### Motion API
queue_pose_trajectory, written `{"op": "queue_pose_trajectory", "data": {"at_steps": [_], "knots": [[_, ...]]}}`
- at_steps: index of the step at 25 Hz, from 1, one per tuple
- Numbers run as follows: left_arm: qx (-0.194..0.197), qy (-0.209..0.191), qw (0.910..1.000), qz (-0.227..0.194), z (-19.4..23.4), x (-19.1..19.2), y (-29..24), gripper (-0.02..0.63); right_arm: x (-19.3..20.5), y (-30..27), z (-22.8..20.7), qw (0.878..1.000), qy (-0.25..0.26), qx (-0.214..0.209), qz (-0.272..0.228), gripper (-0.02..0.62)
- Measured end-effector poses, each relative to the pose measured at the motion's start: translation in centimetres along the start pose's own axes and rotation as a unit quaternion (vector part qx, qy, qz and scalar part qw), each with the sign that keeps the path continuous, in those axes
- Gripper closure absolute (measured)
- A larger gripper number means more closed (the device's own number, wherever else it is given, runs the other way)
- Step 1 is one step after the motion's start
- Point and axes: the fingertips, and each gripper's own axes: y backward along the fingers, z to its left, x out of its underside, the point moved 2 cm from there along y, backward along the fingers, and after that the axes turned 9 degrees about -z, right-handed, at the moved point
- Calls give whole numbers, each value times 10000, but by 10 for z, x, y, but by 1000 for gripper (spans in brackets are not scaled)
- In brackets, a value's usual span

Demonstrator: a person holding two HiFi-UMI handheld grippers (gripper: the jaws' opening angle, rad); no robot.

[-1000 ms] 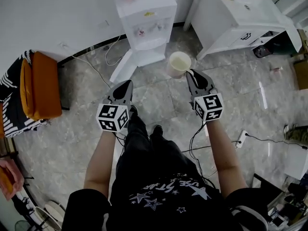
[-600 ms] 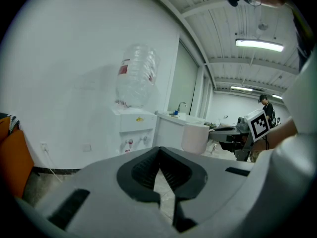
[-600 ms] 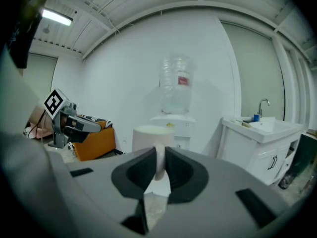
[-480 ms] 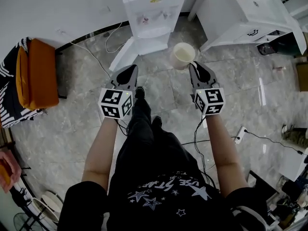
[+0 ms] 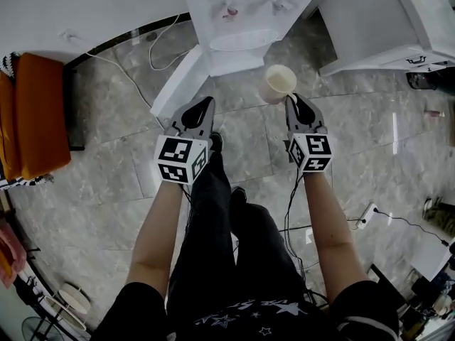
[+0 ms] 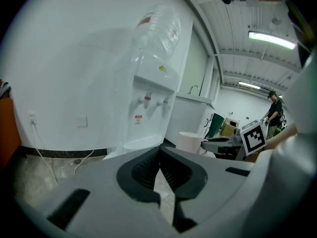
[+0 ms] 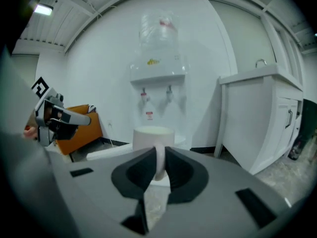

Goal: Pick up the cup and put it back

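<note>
Item: one white cup (image 5: 279,84), probably light, stiff, smooth and breakable; your right gripper (image 5: 293,99) pinches its handle, the best hold, while your left gripper (image 5: 208,104) is closed and empty.

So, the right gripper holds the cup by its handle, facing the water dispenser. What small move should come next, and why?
Probably move the right gripper forward toward the water dispenser, without opening it. The cup hangs in the air over the floor, pinched by its handle, and the drip tray lies ahead, so nothing under it can receive it.
</note>
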Motion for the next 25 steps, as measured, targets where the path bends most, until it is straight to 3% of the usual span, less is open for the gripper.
{"op": "queue_pose_trajectory", "data": {"at_steps": [6,12,19,25], "knots": [[59,-81,9999,-13,78,108,-83,597,127,-111,-23,10000,-60,-51,10,546],[480,-189,9986,-138,124,190,-152,597,235,-214,-38,9997,201,-148,48,546],[746,-252,9960,-422,145,245,-206,597,295,-303,-43,9981,545,-286,-14,546],[809,-208,9960,-316,155,272,-222,597,321,-353,-46,9976,649,-191,130,546]]}}
